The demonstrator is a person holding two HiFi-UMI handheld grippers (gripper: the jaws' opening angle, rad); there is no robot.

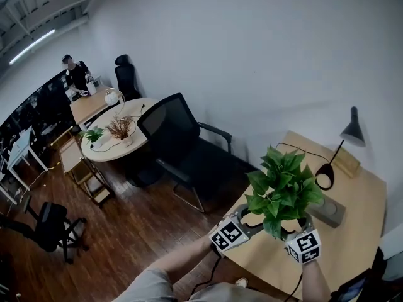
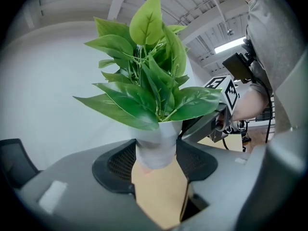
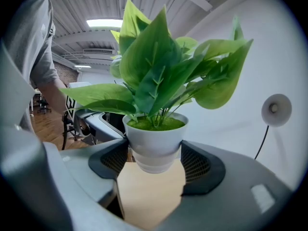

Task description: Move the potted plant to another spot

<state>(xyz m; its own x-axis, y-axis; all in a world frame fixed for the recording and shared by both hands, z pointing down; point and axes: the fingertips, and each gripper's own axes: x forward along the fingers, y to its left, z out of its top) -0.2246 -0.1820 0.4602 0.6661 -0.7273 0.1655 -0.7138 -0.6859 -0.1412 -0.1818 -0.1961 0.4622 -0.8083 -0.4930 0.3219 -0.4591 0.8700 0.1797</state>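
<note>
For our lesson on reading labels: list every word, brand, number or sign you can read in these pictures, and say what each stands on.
None can be read.
The left tool and right tool carry only black-and-white square markers, no letters.
The pot is plain white.

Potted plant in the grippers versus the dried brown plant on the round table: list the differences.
The potted plant has broad green leaves; the dried plant is brown twigs. The potted plant is held above the desk by the left gripper and right gripper; the dried plant stands on the round table. Both are upright.
</note>
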